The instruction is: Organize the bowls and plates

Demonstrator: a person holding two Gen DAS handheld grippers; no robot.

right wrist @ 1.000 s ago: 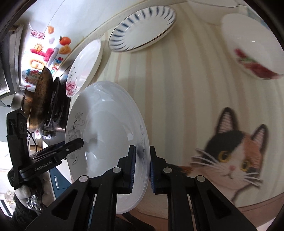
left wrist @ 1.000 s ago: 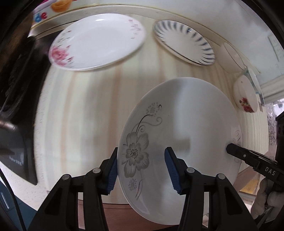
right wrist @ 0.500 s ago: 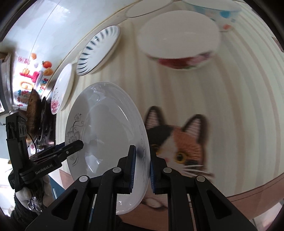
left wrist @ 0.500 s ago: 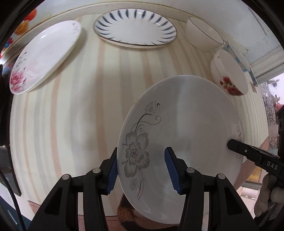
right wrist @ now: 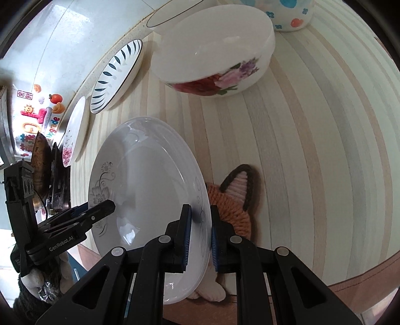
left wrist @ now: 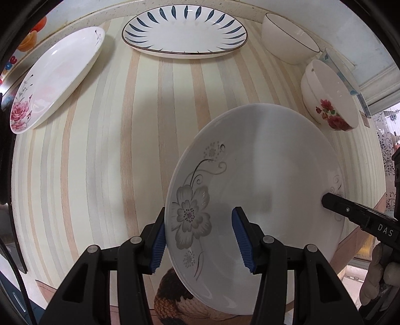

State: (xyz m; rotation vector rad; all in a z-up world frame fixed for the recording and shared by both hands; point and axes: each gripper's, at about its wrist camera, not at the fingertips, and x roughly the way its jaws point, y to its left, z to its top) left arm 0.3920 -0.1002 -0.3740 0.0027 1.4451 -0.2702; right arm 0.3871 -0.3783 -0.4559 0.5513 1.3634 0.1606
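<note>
A: What are the jaws doing?

B: The right gripper [right wrist: 200, 235] is clenched on the near rim of the grey-flower plate [right wrist: 150, 190], one pad on each face. The left gripper [left wrist: 200, 237] straddles the opposite rim, by the printed flower: one blue pad [left wrist: 160, 243] sits at the outer edge, the other over the inside. From the right wrist view its fingers also bracket that edge. Whether the pads actually press the plate, I cannot tell.

A: Where is the plate?

B: Held tilted between the two grippers, above the striped cloth [left wrist: 100, 162], partly covering a knitted cat mat [right wrist: 235, 207].

A: And further out?

B: A rose bowl [right wrist: 215, 52] stands just beyond the plate, with a plain white bowl [left wrist: 290, 37] behind it near the wall. A blue-leaf plate [left wrist: 185, 32] lies at the far edge of the cloth, and a pink-rose plate [left wrist: 55, 80] to its left. In the right wrist view a cup with coloured spots [right wrist: 290, 17] shows at the top edge.
</note>
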